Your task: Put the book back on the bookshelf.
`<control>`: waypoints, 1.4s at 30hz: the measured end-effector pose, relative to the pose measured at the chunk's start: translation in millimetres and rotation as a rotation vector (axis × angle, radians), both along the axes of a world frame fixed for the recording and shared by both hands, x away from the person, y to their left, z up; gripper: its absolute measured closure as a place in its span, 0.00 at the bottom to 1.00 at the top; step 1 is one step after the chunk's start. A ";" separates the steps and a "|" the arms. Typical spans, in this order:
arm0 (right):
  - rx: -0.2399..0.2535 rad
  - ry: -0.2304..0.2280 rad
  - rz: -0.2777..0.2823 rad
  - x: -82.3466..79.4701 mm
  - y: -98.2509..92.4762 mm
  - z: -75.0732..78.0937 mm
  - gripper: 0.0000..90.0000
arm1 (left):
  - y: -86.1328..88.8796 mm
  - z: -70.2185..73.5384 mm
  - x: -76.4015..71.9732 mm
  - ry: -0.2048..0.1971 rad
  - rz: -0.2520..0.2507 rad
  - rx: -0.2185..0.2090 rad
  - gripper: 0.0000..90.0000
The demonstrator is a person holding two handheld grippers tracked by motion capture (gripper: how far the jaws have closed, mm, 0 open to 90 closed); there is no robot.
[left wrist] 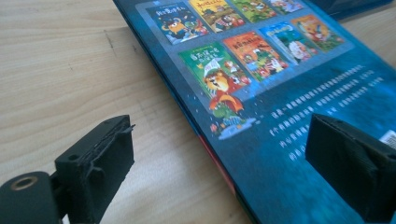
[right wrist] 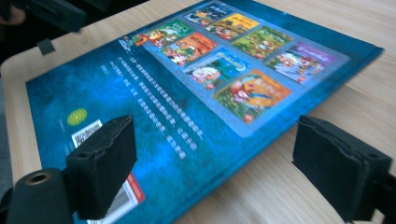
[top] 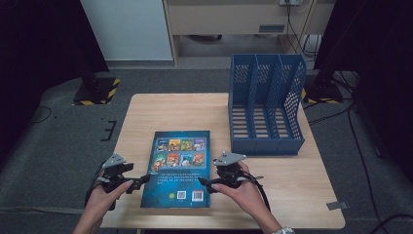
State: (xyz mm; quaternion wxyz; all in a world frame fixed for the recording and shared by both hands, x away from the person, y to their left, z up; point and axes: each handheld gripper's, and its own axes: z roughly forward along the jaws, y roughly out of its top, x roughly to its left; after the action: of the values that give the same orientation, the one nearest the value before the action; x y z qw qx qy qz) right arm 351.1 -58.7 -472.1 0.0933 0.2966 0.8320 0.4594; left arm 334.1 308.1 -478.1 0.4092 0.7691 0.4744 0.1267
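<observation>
Book [top: 179, 166] flat on table [top: 292, 185], far corner cropped — barcode half-hidden behind tool pad

Wooden table [top: 292, 195] with blue book [top: 180, 170], blue file rack [top: 265, 105]

1. The left gripper [top: 144, 179] was black, with a grey three-cornered plate [top: 115, 160] on its top.
2. The right gripper [top: 204, 183] was also black and had the same kind of grey plate [top: 230, 158].
3. A black cable [top: 261, 191] trailed from the right gripper along the forearm.
4. In the two gripper views, each jaw ended in a thick black pad [left wrist: 100, 164] with a rough, ribbed face [right wrist: 103, 158].
5. A round hole with a brass-coloured ring [right wrist: 38, 178] sat on the mount below one pad.
6. The forearms were bare; a patterned band [top: 284, 231] was at the right wrist.
</observation>
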 end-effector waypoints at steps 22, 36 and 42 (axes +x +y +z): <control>-0.022 0.139 0.002 19.8 13.8 -37.4 0.07 | -25.0 -26.5 29.5 0.066 -0.134 0.045 0.04; 0.057 0.202 0.012 32.2 16.3 -47.7 0.06 | -19.0 -38.6 38.5 0.129 -0.166 -0.061 0.00; 0.060 0.203 0.008 32.2 17.1 -48.0 0.06 | -22.3 -40.5 42.0 0.141 -0.195 -0.079 0.00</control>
State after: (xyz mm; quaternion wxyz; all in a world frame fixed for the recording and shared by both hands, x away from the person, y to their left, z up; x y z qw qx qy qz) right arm 383.3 -41.6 -520.1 -0.0024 0.3409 0.8242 0.4521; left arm 376.1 285.8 -518.6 0.4149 0.8020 0.4296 0.0130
